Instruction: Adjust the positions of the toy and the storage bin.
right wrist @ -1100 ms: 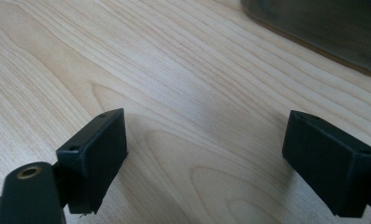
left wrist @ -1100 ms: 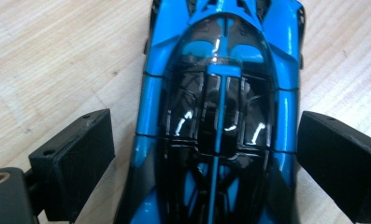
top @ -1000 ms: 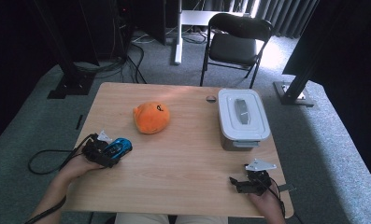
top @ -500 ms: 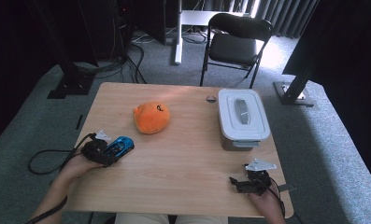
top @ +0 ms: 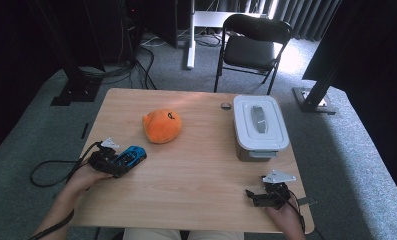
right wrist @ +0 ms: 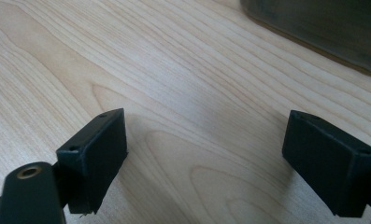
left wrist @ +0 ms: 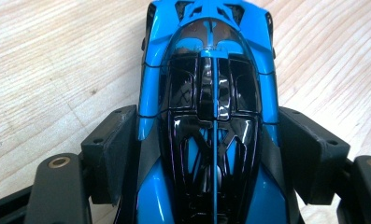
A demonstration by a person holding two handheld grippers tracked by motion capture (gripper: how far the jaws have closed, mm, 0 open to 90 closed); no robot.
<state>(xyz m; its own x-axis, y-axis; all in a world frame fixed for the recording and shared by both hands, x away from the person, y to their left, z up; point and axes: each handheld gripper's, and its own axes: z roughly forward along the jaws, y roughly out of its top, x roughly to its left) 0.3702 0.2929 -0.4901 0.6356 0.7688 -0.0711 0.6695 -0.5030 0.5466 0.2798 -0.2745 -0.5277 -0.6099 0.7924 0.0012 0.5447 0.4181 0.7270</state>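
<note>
Between the pads of the left claw (left wrist: 206, 158) a blue toy car (left wrist: 211, 116) is clamped, the jaws having just been closing onto its flanks; the pads are seen pressed against the bodywork on both sides, with the car's nose pointing straight ahead of the claw and its wheels on the wooden table (top: 196, 175). In the high view the same car (top: 131, 156) is found at the tip of the left claw (top: 117, 162), near the table's left edge, with an orange plush toy (top: 161, 126) just beyond it and a lidded grey box (top: 259, 126) well off to the far side.

The right claw (right wrist: 206, 158) is held apart with nothing between its pads, only bare wood ahead of it and the box's edge farther off.

The main risk is judged to lie in the grip itself. The car's sides are glossy, curved and tapered, so it could be squeezed forward out of the pads if it is lifted quickly or if pressure is eased. A tilt of the claw could let the nose drop and the car pivot. If it is carried low, the plush toy just ahead could be knocked.
</note>
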